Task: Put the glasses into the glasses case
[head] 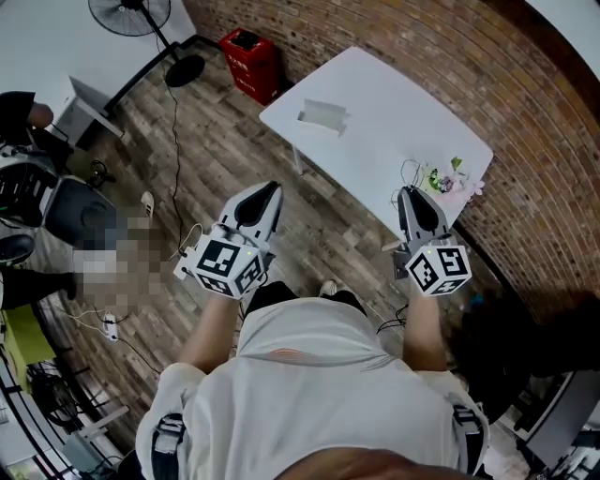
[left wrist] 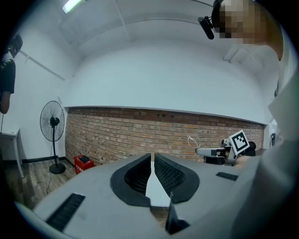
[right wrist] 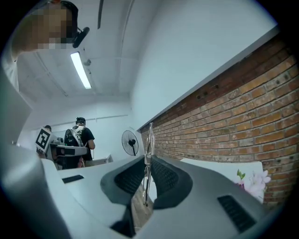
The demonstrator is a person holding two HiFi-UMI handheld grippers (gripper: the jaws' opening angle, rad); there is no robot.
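Between the jaws of the right tool, the glasses stand edge-on as a thin metal frame, clamped by the ribbed pads. Which part of the frame is gripped cannot be told. The left tool is clenched on nothing, its jaws drawn together.

Treat the glasses as light, thin and easily bent (judged from the slender wire outline); the lenses are likely to scratch and slip. Hold at the bridge or rim, with mild pressure.

The glasses case, a pale boxy item, lies on the white surface, well apart from both tools. A flower arrangement sits at the surface's right edge, near the right tool; route around it. A red crate and a fan stand on the floor beyond the surface.
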